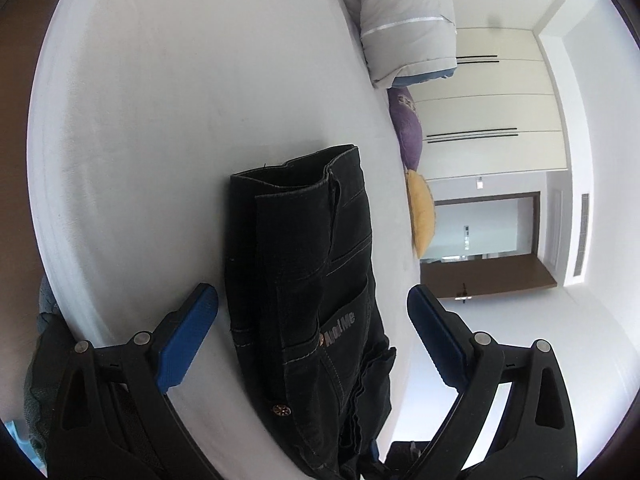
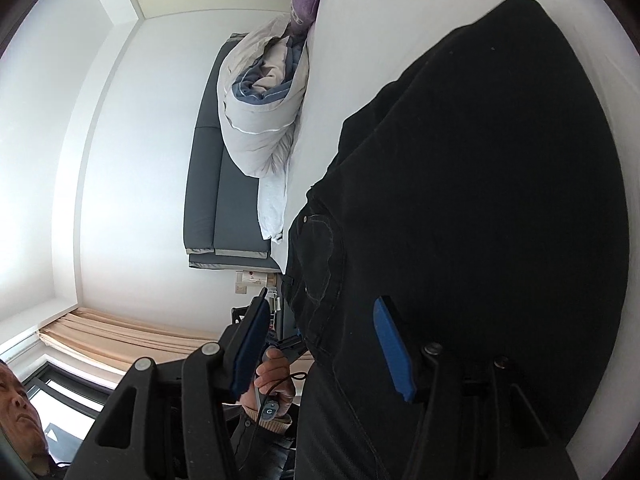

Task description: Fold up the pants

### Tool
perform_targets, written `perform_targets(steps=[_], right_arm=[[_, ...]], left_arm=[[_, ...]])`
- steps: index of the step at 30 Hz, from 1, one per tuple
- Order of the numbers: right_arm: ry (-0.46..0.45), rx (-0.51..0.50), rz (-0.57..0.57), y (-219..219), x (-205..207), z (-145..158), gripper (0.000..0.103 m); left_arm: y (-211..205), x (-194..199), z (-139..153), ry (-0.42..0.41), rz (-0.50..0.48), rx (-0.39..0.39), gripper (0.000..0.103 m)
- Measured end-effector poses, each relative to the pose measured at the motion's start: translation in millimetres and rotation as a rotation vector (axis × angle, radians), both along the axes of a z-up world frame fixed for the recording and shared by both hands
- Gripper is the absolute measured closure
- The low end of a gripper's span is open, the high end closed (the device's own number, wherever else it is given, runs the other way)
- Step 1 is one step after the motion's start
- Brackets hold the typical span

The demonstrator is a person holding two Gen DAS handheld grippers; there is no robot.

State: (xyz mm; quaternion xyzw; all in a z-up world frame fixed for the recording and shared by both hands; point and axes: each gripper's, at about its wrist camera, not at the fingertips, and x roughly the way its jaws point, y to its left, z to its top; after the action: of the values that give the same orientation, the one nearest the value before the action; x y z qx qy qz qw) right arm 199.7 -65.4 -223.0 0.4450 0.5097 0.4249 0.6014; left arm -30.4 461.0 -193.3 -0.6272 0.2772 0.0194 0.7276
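Observation:
Black jeans [image 1: 304, 288] lie folded in a narrow stack on the white bed [image 1: 160, 120]. My left gripper [image 1: 312, 308] is open, its blue fingers [image 1: 188, 340] on either side of the waist end with the back pocket. In the right wrist view the jeans [image 2: 480, 200] fill most of the frame. My right gripper [image 2: 320, 344] is open, with the jeans' edge between its blue pads [image 2: 390, 344]; I cannot tell if they touch the cloth.
A rolled grey duvet [image 1: 404, 20] lies at the bed's far side, with a purple cushion [image 1: 410, 132] and a yellow cushion [image 1: 420, 216] along the edge. A grey headboard [image 2: 216, 184], a person's hand [image 2: 276, 376] and face [image 2: 16, 408] show in the right wrist view.

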Motion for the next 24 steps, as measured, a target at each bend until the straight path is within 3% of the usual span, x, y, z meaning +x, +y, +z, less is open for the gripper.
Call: perform_targets(steps=[4, 6, 8, 10, 14, 16, 18, 24], right_arm=[[-0.007, 0.003, -0.003, 0.9, -0.6, -0.4, 0.045], [-0.003, 0.01, -0.007, -0.6, -1.0, -1.1, 0.045], [-0.002, 0.007, -0.007, -0.6, -1.1, -1.1, 0.045], [0.001, -0.004, -0.008, -0.4, -1.2, -0.5, 0.045], [0.022, -0.067, -0.008, 2.5, 0.1, -0.8, 0.053], [0.04, -0.107, -0.011, 3.5, 0.8, -3.2, 0.061], [0.052, -0.128, -0.018, 4.6, 1.1, -4.1, 0.061], [0.074, -0.183, -0.039, 7.8, 0.5, -6.5, 0.062]], left_arm=[[9.3, 7.8, -11.9, -0.027, 0.007, -0.081, 0.01], [15.1, 19.2, -11.4, -0.016, 0.007, -0.101, 0.023], [19.2, 21.4, -15.1, 0.008, -0.001, -0.124, 0.052], [20.2, 22.9, -19.0, 0.045, -0.007, -0.125, 0.069], [21.5, 24.1, -17.4, 0.061, -0.006, -0.115, 0.079], [21.4, 24.2, -10.1, 0.07, -0.006, -0.082, 0.085], [18.5, 25.6, 3.7, 0.068, -0.009, -0.022, 0.088], [-16.6, 50.2, 87.6, 0.019, -0.08, 0.257, 0.09]])
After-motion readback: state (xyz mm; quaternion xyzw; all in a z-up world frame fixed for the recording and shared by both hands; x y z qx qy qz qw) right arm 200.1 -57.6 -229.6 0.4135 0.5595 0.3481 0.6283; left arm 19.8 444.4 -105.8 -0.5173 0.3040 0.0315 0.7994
